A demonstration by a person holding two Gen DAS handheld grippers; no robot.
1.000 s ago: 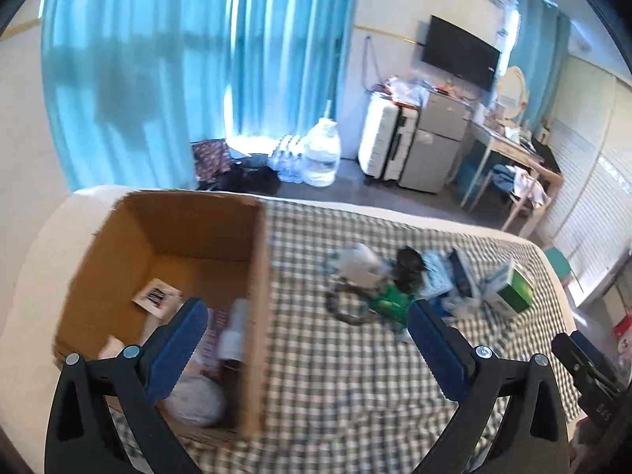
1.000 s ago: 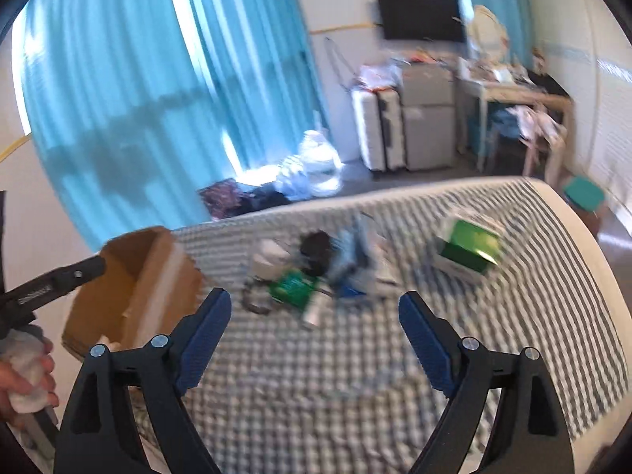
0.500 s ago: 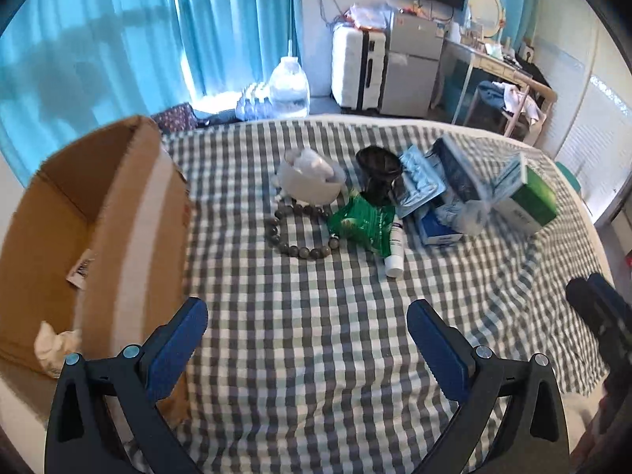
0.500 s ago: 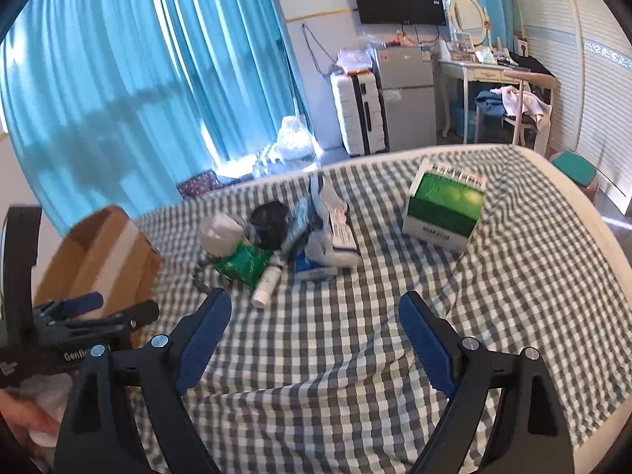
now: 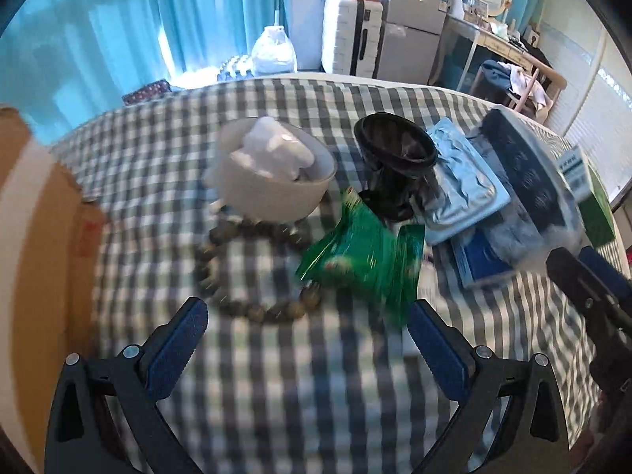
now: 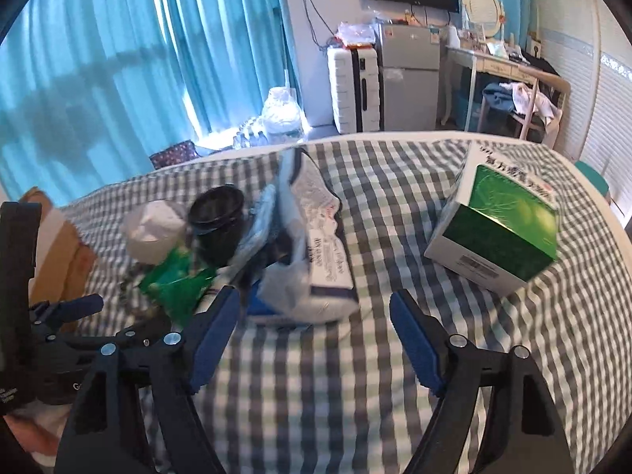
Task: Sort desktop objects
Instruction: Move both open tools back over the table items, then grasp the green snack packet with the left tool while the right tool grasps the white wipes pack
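A pile of objects lies on the checked cloth: a white bowl with tissue in it, a bead bracelet, a green packet, a black cup, a light blue pack and a dark-printed plastic pack. A green and white box stands apart at the right. My left gripper is open and empty, just short of the bracelet and green packet. My right gripper is open and empty, close in front of the plastic pack.
A brown cardboard box stands at the left edge of the table. The left gripper also shows at the left of the right wrist view. Beyond the table are blue curtains, a white suitcase, a small fridge and a desk.
Both grippers have moved forward and down toward the pile. The left one swung right, away from the cardboard box, which now sits at the view's edge. Both stayed open.
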